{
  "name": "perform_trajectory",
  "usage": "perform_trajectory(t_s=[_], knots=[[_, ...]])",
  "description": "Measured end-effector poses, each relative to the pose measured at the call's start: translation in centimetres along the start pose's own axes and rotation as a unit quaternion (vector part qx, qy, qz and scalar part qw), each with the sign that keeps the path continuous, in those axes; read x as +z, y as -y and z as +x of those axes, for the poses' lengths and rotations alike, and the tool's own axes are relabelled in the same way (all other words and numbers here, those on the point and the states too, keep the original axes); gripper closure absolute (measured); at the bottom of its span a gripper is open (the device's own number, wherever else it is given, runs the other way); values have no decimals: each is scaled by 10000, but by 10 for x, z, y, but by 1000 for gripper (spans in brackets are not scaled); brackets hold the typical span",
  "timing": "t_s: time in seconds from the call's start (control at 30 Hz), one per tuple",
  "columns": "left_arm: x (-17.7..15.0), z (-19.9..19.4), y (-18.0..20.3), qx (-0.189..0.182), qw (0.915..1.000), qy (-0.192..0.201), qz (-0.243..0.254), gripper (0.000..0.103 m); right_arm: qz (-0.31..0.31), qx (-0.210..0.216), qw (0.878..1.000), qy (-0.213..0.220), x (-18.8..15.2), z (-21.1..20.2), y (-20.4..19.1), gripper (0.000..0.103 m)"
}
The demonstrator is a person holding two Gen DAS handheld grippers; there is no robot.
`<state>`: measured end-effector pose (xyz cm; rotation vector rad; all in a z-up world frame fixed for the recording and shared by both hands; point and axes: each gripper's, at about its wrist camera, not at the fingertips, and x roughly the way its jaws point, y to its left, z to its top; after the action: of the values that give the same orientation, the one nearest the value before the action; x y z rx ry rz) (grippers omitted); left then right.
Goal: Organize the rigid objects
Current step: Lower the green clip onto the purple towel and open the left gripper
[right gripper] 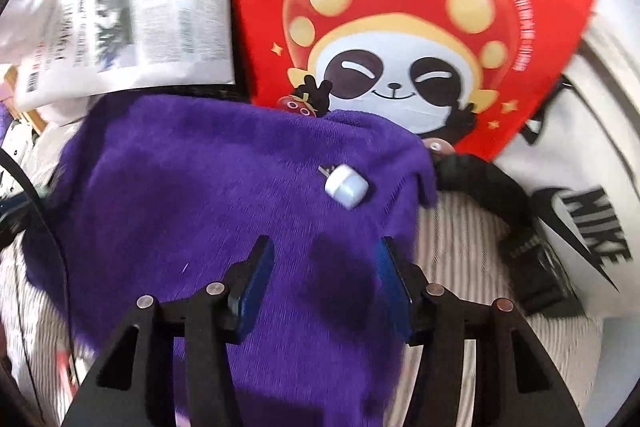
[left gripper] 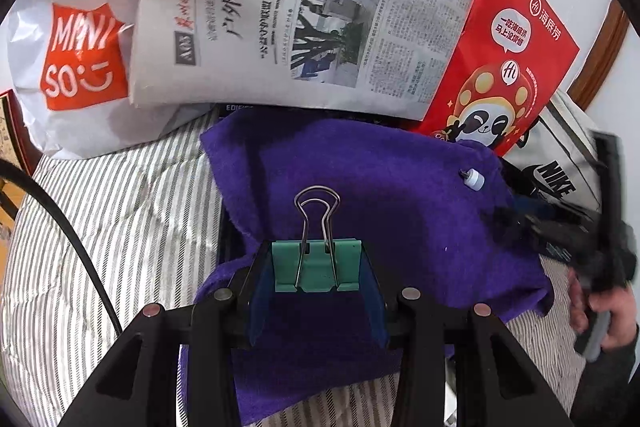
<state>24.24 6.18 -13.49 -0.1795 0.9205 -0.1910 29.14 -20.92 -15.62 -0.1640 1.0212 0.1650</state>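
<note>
Striped bedding (left gripper: 120, 227) carries a purple towel (left gripper: 360, 187) and bags.

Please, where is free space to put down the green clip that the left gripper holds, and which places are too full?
The binder clip could go on the bare middle of the purple towel, between the left gripper and the small white plug. The striped bedding left of the towel is also free. The back is crowded: MINISO bag, newspaper, red bag.
</note>
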Motion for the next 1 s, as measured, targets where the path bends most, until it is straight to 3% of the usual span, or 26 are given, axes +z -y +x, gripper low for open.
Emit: perform_trajectory(t_s=[0.17,0.43,0.7,0.87,1.0], knots=[[18,16,8,-9,10000,-48,84,64,218,258,9992,195,-27,-42,4,45],[38,65,14,347,9985,-354,242,64,765,551,9948,379,-83,-96,14,44],[43,90,24,724,9946,-602,437,64,1358,725,9880,130,-121,-92,33,43],[42,97,43,1158,9869,-762,829,63,1321,668,9886,275,-124,-102,42,43],[42,98,42,1097,9884,-809,672,62,1345,761,9871,419,-126,-115,43,43]])
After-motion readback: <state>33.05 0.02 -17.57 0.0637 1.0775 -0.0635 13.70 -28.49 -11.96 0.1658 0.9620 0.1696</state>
